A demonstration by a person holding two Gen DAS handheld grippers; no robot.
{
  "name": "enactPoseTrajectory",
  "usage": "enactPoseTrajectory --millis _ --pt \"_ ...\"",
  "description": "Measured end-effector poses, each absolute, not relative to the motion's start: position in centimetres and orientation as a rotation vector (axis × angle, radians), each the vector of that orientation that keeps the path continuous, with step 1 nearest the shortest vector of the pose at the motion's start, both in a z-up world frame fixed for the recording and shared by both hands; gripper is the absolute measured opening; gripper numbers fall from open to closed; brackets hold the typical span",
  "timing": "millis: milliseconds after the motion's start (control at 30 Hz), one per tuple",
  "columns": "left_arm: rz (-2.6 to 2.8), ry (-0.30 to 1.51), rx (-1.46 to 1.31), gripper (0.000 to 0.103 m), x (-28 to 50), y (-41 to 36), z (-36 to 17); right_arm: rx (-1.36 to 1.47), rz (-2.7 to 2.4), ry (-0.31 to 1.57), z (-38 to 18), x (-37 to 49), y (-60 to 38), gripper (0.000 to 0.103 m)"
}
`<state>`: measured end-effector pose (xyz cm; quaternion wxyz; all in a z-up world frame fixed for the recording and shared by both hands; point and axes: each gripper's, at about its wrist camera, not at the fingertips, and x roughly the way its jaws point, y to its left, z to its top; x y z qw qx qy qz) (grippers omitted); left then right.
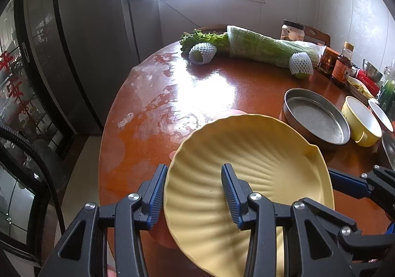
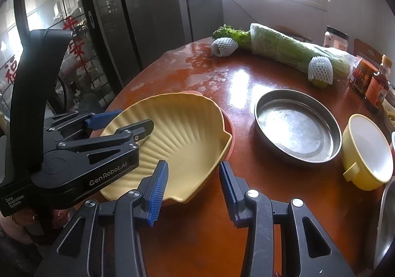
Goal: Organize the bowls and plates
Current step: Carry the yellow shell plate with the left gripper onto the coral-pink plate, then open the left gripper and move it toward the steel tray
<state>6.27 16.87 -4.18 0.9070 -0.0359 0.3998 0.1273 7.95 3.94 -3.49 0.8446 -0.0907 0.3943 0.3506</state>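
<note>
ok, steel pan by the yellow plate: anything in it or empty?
Empty. The steel pan shows only its bare, scuffed metal floor in both wrist views; nothing lies inside. It sits flat on the table, apart from the yellow shell plate.

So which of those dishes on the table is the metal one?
The round shallow steel pan, standing between the yellow shell-shaped plate and the yellow bowl with white inside; only it is grey and shiny.

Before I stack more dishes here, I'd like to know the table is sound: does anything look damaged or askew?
Yes. The table finish is worn and flaking in pale patches on its far left side. The yellow shell plate sits tilted over a pink dish, with the left gripper astride its rim.
</note>
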Motion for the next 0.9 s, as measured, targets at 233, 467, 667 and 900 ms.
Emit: enactPoseTrajectory --millis 233,467,667,900 --pt "0.266 0.807 -0.097 0.045 5.8 17.3 -3.6 -0.192 0.741 0.83 -3.4 8.0 4.0 0.045" --pt "0.25 0.78 -0.101 0.047 5.2 16.5 -2.5 -0.183 0.744 0.827 -3.2 8.0 3.7 0.045" --pt "0.233 0.774 -0.091 0.047 5.0 15.4 -1.9 -0.182 0.751 0.816 -2.9 7.8 3.5 0.045" --pt "0.207 0.771 -0.089 0.051 4.9 14.1 -1.2 -0.161 0.739 0.798 -2.4 7.7 2.2 0.045"
